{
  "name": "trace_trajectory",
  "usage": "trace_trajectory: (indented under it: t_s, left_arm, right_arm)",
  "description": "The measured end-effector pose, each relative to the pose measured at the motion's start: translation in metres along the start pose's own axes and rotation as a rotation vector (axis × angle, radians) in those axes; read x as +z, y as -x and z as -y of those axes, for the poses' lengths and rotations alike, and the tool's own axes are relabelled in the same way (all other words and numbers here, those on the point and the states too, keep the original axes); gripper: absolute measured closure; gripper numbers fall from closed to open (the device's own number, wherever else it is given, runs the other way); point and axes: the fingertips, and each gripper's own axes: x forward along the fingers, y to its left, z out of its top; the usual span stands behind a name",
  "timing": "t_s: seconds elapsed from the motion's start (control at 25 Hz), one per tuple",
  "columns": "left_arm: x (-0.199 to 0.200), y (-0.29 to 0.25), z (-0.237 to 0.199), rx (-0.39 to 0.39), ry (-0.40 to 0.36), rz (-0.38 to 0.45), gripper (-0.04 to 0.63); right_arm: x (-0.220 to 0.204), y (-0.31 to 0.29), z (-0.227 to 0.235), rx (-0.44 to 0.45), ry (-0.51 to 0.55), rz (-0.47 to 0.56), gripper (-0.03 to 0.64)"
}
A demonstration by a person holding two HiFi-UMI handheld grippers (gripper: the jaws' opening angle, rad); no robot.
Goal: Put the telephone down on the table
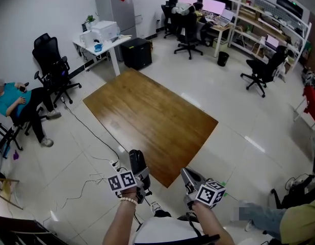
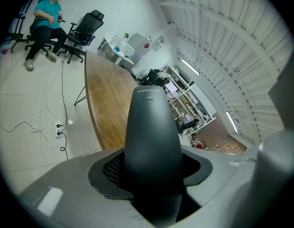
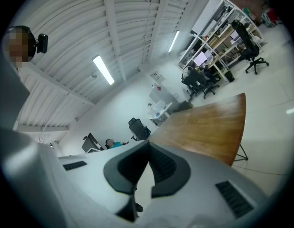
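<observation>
In the head view a black telephone handset [image 1: 137, 162] sticks forward out of my left gripper [image 1: 139, 180], just short of the near corner of the bare wooden table [image 1: 152, 119]. The left gripper view shows the handset [image 2: 151, 132] standing between the grey jaws, its base sunk between the black pads [image 2: 109, 172], so the left gripper [image 2: 151, 184] is shut on it. My right gripper [image 1: 192, 184] hovers to the right, also in front of the table's near corner. In the right gripper view its pads meet at the tips [image 3: 148, 145] with nothing between them, and the table [image 3: 209, 127] lies ahead.
A person in a teal shirt [image 1: 12, 103] sits at the left beside a black office chair [image 1: 53, 68]. A white desk with a printer [image 1: 101, 34] and a black cabinet [image 1: 136, 52] stand behind the table. Cables and a power strip [image 1: 114, 163] lie on the floor near my left gripper.
</observation>
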Motion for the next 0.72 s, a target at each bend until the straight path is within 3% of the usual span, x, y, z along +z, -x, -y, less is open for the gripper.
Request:
trace_trajectory:
  t_s: [0.4,0.72]
  left_arm:
    - [0.031,-0.031,0.004,0.0,-0.034,-0.041,0.316]
    - [0.055,-0.065,0.006,0.032,-0.064,-0.055,0.316]
  right_arm:
    - [0.01,-0.011,0.018,-0.043,-0.044,0.023,0.615]
    - [0.026,-0.038,0.033,-0.021,-0.028,0.001,0.615]
